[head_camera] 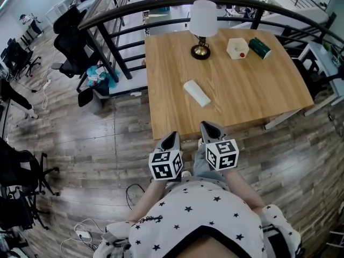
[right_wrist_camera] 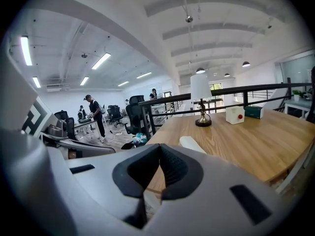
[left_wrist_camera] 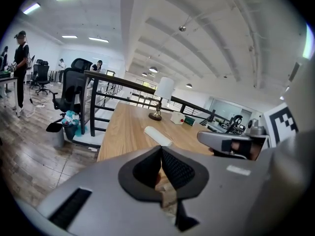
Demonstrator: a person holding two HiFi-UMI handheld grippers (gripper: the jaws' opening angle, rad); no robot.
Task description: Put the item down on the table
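A white oblong item [head_camera: 196,93] lies on the wooden table [head_camera: 269,90], left of its middle, and no gripper touches it. Both grippers hang side by side off the table's near edge, in front of the person's body. My left gripper [head_camera: 171,138] is shut with nothing between its jaws, its tips meeting in the left gripper view [left_wrist_camera: 161,149]. My right gripper [head_camera: 208,128] is shut and empty too [right_wrist_camera: 160,146]. The white item [left_wrist_camera: 158,135] lies ahead of both, on the table [right_wrist_camera: 193,144].
At the table's far side stand a white-shaded lamp [head_camera: 202,28], a white box with a red button [head_camera: 237,48] and a green box [head_camera: 259,48]. A black railing [head_camera: 113,15] curves behind the table. Office chairs [head_camera: 72,42] and a bin [head_camera: 97,82] stand at the left; cables [head_camera: 86,233] lie on the floor.
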